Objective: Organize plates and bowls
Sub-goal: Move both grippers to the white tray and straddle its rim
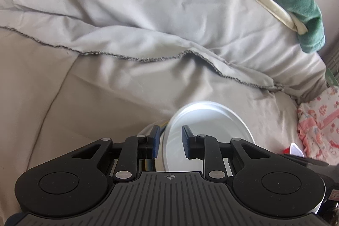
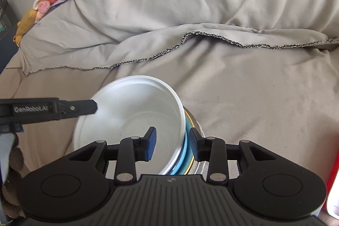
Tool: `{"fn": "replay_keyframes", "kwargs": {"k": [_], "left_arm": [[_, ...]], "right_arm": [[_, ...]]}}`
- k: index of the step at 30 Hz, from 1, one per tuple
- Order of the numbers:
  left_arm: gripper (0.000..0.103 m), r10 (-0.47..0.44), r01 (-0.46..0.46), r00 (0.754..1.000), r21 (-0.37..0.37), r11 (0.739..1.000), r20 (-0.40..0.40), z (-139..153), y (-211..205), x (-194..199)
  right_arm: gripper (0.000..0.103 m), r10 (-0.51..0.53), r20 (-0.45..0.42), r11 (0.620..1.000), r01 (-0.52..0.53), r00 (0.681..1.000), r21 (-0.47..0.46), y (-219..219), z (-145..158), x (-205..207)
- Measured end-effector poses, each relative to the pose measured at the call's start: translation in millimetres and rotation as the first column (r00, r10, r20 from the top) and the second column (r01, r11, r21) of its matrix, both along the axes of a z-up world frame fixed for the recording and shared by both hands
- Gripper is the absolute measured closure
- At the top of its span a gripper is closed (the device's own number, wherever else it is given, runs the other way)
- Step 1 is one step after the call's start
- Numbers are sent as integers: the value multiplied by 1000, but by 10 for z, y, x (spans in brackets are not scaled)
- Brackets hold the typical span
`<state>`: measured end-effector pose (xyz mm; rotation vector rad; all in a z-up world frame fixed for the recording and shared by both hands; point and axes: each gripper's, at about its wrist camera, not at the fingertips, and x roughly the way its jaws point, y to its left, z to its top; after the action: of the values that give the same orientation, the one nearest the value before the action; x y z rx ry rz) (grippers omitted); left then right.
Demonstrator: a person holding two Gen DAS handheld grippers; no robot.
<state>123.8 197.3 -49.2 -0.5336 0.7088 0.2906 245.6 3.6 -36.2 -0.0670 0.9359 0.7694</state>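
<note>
**Two grippers hold a stack of bowls on the bed**

Left wrist view: the left gripper point(image 1: 169, 144) is nearest, its blue pads closed on the left rim of the white bowl point(image 1: 208, 120), one pad inside and one outside. The bowl sits near the front edge of the grey bedcover point(image 1: 106, 82).

Right wrist view: the right gripper point(image 2: 173, 146) clamps the right side of the stack, where the white bowl point(image 2: 131, 107) rests tilted in a blue bowl point(image 2: 186, 146) and a metal bowl point(image 2: 196, 122).
</note>
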Motion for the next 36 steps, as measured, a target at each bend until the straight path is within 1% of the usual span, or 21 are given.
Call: {"fn": "replay_keyframes", "kwargs": {"k": [2,5,8,10,11,13,14,16,18,21,24,25,26,27,29,30,32,33,34,36], "left_arm": [[78,26,-26,1000,14,1000,16,71,-13,-56],[78,42,-45,998,56,997,43,241,-83,-115],[78,4,-10,997,76,997,83,427,-275,-114],[78,-69,61,992,76,995,107,534,-493,-52],[78,-118,110,986,68,992,118,572,-625,6],[78,-227,225,966,36,974,126,601,-922,186],[78,-284,285,951,9,958,120,581,-1081,317],[78,-374,380,922,-46,924,99,433,-1433,606],[78,-434,439,898,-71,896,73,227,-1789,896],[78,-496,494,869,-81,866,2,-108,-2298,1291],[78,-550,546,833,-59,835,-67,-397,-2746,1561],[78,-558,556,825,-49,830,-88,-475,-2884,1609],[78,-561,561,821,-35,827,-109,-541,-2997,1650],[78,-558,560,820,-20,828,-127,-599,-3056,1656],[78,-550,556,821,-3,831,-153,-688,-3127,1711],[78,-548,554,821,-5,833,-161,-723,-3130,1727],[78,-552,558,816,-20,830,-169,-780,-3135,1754],[78,-558,561,812,-32,827,-171,-791,-3122,1756],[78,-566,567,807,-46,822,-172,-806,-3115,1753],[80,-583,577,794,-88,812,-174,-840,-3097,1742]], "right_arm": [[68,0,-3,1000,0,1000,14,-46,18,4],[68,6,10,998,-7,1000,58,-197,113,-14],[68,-9,47,996,5,999,86,-494,248,-15],[68,-45,82,997,39,996,73,-779,326,16],[67,-75,98,996,70,992,60,-944,350,47],[63,-151,119,988,148,981,30,-1303,365,135],[60,-192,121,981,191,974,14,-1486,355,189],[58,-285,109,957,289,952,-23,-1874,327,318],[58,-346,87,934,352,934,-62,-2176,235,422],[57,-403,40,907,405,914,-114,-2509,3,565],[56,-475,-18,871,467,880,-154,-2749,-255,726],[56,-498,-37,858,487,866,-163,-2817,-338,781],[53,-523,-58,845,507,851,-172,-2890,-429,835],[50,-546,-83,831,526,834,-182,-2944,-513,891],[50,-585,-155,808,555,796,-200,-3044,-700,997],[50,-594,-201,803,560,779,-205,-3078,-798,1037],[50,-593,-293,805,555,750,-210,-3125,-940,1112],[50,-588,-319,809,552,743,-203,-3140,-974,1139],[50,-585,-328,810,553,742,-195,-3145,-980,1146],[50,-581,-323,813,552,747,-186,-3120,-965,1113]]}}
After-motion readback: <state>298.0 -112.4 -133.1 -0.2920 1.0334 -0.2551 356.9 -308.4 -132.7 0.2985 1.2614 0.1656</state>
